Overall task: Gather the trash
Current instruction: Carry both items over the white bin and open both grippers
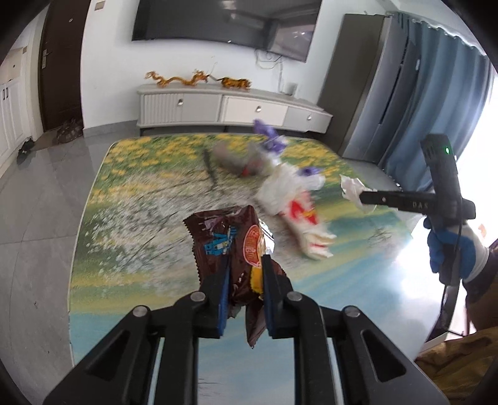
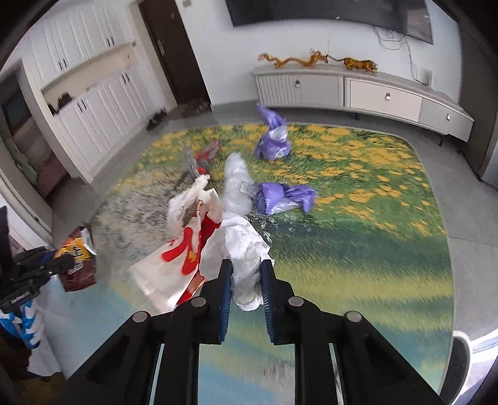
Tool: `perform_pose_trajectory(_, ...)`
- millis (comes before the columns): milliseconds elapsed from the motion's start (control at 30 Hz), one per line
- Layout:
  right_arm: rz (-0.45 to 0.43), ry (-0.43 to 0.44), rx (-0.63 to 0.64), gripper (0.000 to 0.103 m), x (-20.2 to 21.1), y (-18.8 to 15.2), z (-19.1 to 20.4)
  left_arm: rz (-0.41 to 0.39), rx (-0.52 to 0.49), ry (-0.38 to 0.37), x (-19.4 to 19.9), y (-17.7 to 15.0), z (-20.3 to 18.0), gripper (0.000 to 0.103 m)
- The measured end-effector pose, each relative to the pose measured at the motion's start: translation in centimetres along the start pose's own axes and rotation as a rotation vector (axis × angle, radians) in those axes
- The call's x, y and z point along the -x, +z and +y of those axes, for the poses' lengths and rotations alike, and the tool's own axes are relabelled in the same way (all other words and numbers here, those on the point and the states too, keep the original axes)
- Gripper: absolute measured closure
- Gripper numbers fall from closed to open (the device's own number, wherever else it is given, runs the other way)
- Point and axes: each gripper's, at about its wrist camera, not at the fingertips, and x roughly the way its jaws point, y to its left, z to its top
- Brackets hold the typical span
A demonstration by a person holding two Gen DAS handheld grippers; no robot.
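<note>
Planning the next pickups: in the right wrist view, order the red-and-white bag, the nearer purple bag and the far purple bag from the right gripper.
1. Red-and-white bag, just left of the right gripper.
2. Nearer purple bag, ahead, slightly right.
3. Far purple bag, near the table's far edge.

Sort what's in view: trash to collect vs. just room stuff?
Job:
- brown wrapper, in left tool
- white paper, in right tool
- red-white bag
- purple bags

Not job:
- dragon ornaments
- cabinet
- TV
- shoes
</note>
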Motion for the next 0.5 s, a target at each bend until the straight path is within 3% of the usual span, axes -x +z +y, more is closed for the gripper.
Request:
perform_pose_trajectory(267,-0.133,-0.016,-0.088,0.086,7.9,-3.1,-3.8,-0.004,-0.079,-0.102,-0.1,2.7,-7.0,0.086)
perform_pose_trajectory(500,-0.206,-0.189,-0.254,0.086,14.8,-7.7,-12.2,0.060,-0.195,-0.250,-4.6,6.0,-17.3,0.087)
